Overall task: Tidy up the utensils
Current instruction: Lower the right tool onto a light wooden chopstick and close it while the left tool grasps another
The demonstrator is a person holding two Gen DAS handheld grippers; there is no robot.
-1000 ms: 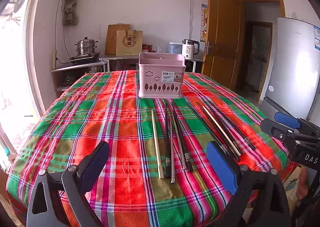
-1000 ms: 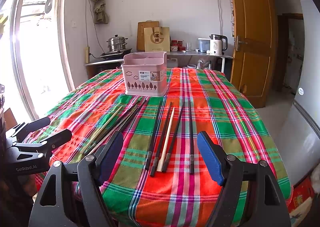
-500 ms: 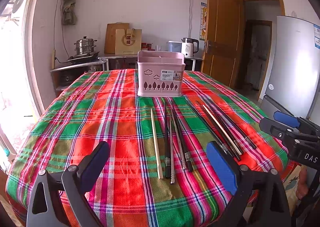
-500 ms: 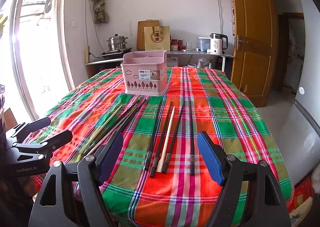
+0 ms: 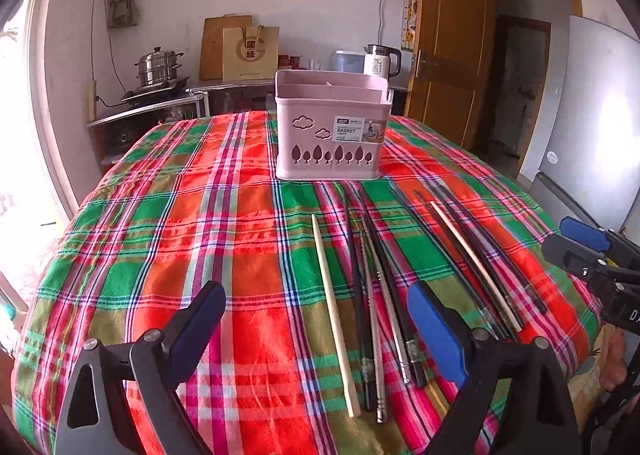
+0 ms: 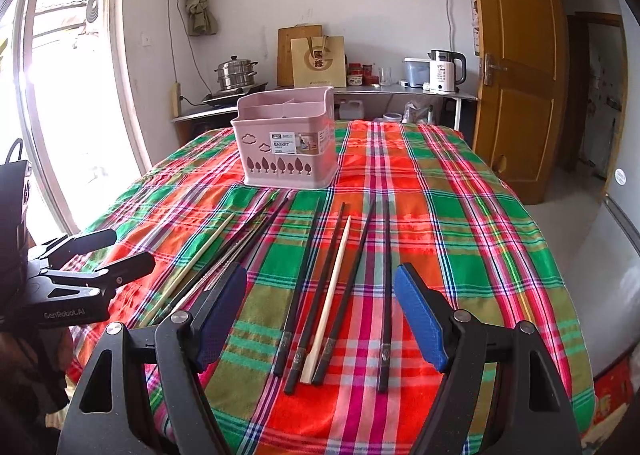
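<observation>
A pink utensil basket (image 5: pixel 332 131) (image 6: pixel 286 147) stands empty at the far middle of the plaid tablecloth (image 5: pixel 224 223). Two groups of chopsticks lie in front of it. My left gripper (image 5: pixel 316 335) hovers over the group with one pale chopstick (image 5: pixel 334 315) and several black and metal ones (image 5: pixel 372 319); its jaws are closing, with nothing pressed between the pads. My right gripper (image 6: pixel 320 315) stands open over the other group, a pale chopstick (image 6: pixel 330 291) among several black ones (image 6: pixel 386 287). Each gripper shows at the edge of the other's view.
Behind the table, a counter holds a steel steamer pot (image 5: pixel 158 65), a paper bag (image 5: pixel 250 53) and a white kettle (image 5: pixel 380 61). A wooden door (image 6: pixel 516 67) and a grey fridge (image 5: pixel 596 123) stand to the right. A bright window (image 6: pixel 68 95) is at the left.
Both grippers have moved forward over the table, so the basket and chopsticks look nearer. The left jaws stand slightly narrower.
</observation>
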